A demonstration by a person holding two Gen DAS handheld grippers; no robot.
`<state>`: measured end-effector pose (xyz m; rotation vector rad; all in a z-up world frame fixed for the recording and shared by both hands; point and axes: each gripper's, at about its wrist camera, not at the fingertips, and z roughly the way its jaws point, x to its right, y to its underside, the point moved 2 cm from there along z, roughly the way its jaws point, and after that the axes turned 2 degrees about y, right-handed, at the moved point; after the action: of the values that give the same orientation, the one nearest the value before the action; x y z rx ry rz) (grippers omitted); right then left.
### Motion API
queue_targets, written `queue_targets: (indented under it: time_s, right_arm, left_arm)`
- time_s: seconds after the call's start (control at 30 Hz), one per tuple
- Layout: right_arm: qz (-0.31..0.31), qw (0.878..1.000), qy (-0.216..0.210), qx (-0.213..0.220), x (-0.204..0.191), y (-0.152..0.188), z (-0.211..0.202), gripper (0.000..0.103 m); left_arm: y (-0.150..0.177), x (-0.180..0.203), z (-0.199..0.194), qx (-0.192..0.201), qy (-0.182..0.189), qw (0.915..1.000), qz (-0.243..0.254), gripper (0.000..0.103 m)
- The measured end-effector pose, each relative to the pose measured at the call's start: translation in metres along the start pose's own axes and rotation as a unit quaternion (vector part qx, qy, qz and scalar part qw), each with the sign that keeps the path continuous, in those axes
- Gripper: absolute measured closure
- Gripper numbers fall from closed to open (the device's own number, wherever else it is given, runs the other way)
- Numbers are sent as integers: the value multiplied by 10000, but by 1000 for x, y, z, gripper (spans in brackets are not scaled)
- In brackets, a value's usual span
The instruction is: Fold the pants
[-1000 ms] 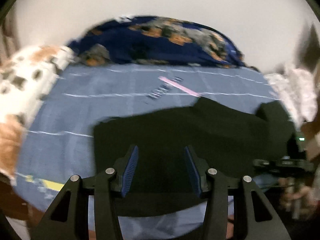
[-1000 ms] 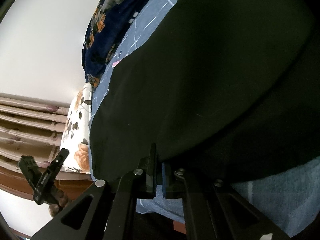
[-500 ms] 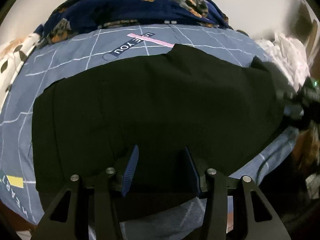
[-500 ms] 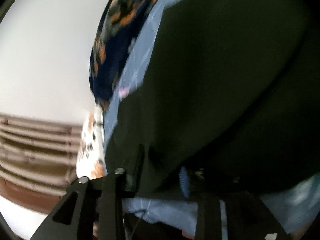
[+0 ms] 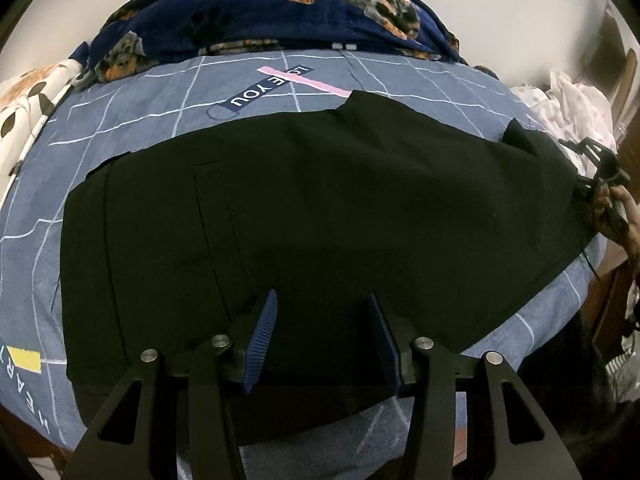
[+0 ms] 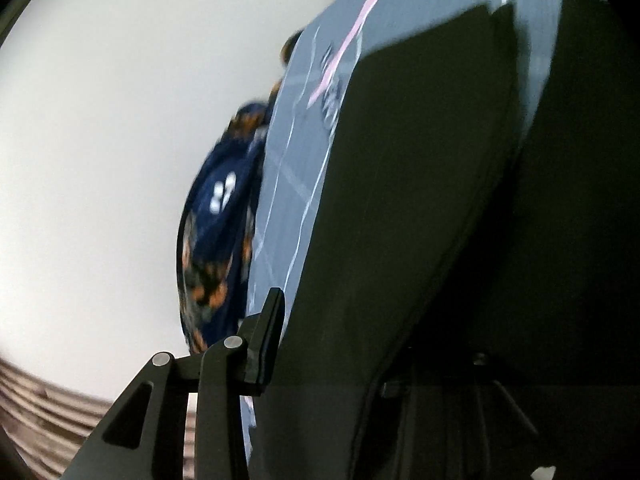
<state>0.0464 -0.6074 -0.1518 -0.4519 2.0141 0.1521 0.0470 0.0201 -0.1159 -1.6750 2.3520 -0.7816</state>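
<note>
Black pants (image 5: 320, 208) lie spread across a blue grid-patterned bedsheet (image 5: 140, 112). My left gripper (image 5: 322, 320) is open, hovering over the near edge of the pants, with nothing between its blue pads. The right gripper (image 5: 600, 176) shows at the far right end of the pants in the left wrist view. In the right wrist view the pants (image 6: 420, 200) fill the frame and cover the right finger; the left finger (image 6: 266, 344) stands wide to the side, so the right gripper (image 6: 360, 340) is open, with cloth lying across the gap.
A navy dog-print blanket (image 5: 280, 12) is bunched at the far side of the bed. A floral pillow (image 5: 24, 104) lies at the left and pale clothes (image 5: 568, 108) at the right. A white wall (image 6: 100, 140) is behind.
My left gripper came down and closer over the pants. The right gripper opened from shut on the pants edge and swung, its view now tilted and blurred.
</note>
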Motion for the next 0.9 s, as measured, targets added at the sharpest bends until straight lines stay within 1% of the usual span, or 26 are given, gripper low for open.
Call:
queue_targets:
  time_s: [0.03, 0.07, 0.1, 0.13, 0.2, 0.27, 0.37, 0.5, 0.67, 0.9]
  right_arm:
    - [65, 10000, 28, 58, 3, -6, -2, 74]
    - [105, 9999, 65, 92, 4, -13, -5, 80]
    - [102, 9998, 164, 96, 5, -20, -6, 90]
    - [70, 9995, 308, 91, 8, -24, -7, 94]
    - [80, 9984, 552, 95, 15, -33, -11, 97]
    - [5, 9982, 583, 150, 15, -34, -23, 98]
    - [-349, 9969, 642, 302, 9, -30, -48, 99]
    - [-476, 9953, 725, 442, 12, -22, -87, 99]
    - [-313, 9950, 773, 550, 41, -3, -130, 99]
    - [13, 9943, 917, 551, 76, 13, -141, 99]
  left_arm:
    - [0, 0, 0, 1, 7, 10000, -10, 54]
    - [0, 1, 1, 4, 3, 10000, -18, 54]
    - [0, 1, 1, 2, -6, 10000, -1, 54]
    - [-1, 1, 1, 2, -15, 10000, 12, 54]
    - [-1, 1, 1, 13, -27, 10000, 36, 54]
    - [-1, 2, 1, 30, -37, 10000, 65, 53]
    - [0, 2, 2, 38, -42, 9999, 101, 53]
    - [-1, 3, 1, 32, -4, 9999, 130, 53]
    - [-1, 0, 1, 32, 100, 9999, 124, 53]
    - [2, 1, 0, 58, 166, 9995, 260, 53]
